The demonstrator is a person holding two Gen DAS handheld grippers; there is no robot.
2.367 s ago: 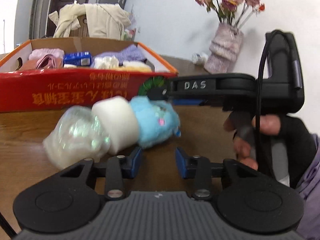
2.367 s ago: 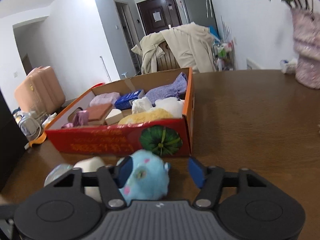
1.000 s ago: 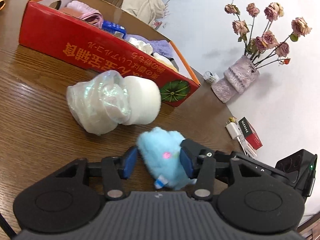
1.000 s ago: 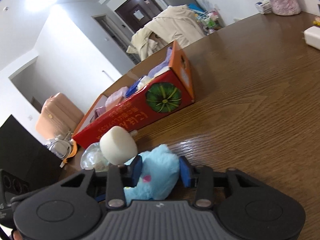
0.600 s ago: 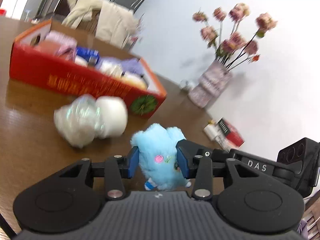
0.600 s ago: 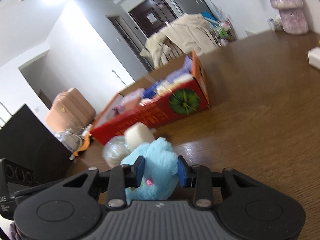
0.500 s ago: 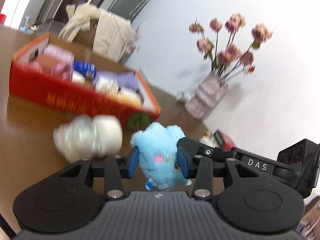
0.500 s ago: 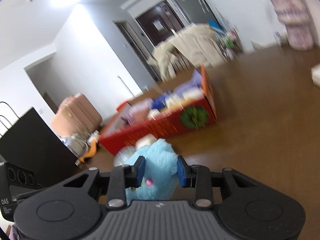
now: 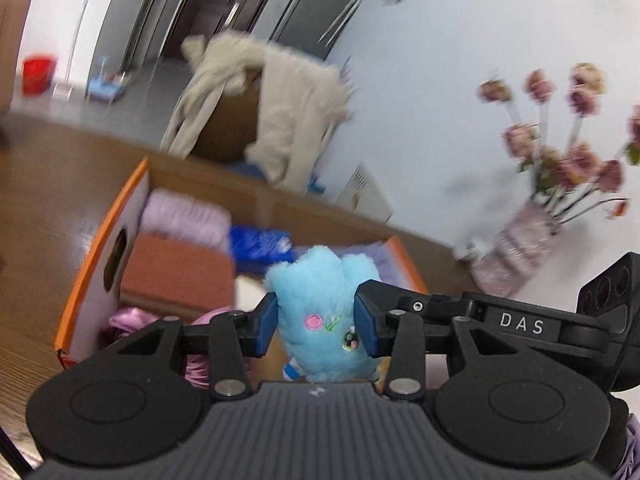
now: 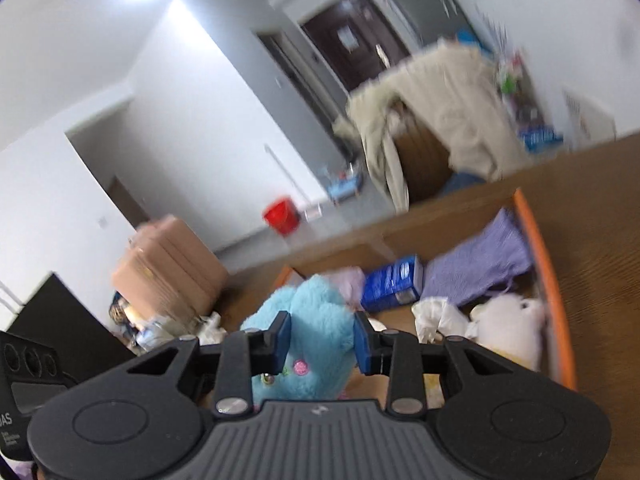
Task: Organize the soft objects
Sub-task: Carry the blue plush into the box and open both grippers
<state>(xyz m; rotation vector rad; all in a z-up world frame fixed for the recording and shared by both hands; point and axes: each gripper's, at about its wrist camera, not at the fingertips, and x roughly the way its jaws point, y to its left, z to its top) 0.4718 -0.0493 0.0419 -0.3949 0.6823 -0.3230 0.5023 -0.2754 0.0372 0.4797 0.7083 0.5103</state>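
A fluffy light-blue plush toy [image 9: 320, 312] with a pink spot hangs in the air, pinched from both sides. My left gripper [image 9: 316, 324] is shut on it, blue pads pressed into the fur. My right gripper [image 10: 322, 340] is shut on the same plush toy [image 10: 308, 320] from the opposite side. The toy hovers over the near end of the open cardboard box [image 9: 100, 240] with the orange rim. Inside the box [image 10: 548, 280] lie a lilac cloth [image 9: 180, 216], a brown block [image 9: 176, 272], a blue packet [image 10: 392, 284], a purple knit [image 10: 480, 268] and white soft pieces [image 10: 504, 328].
The box sits on a brown wooden table [image 9: 44, 200]. A vase of dried pink flowers [image 9: 516, 256] stands to the right of the box. Behind the table, a chair draped with a beige coat [image 9: 280, 120]. A pink suitcase [image 10: 168, 276] and red bucket [image 10: 280, 212] are on the floor.
Both grippers have risen with the blue plush toy and carried it from the table to above the box. The white roll and the plastic bag have dropped out of view.
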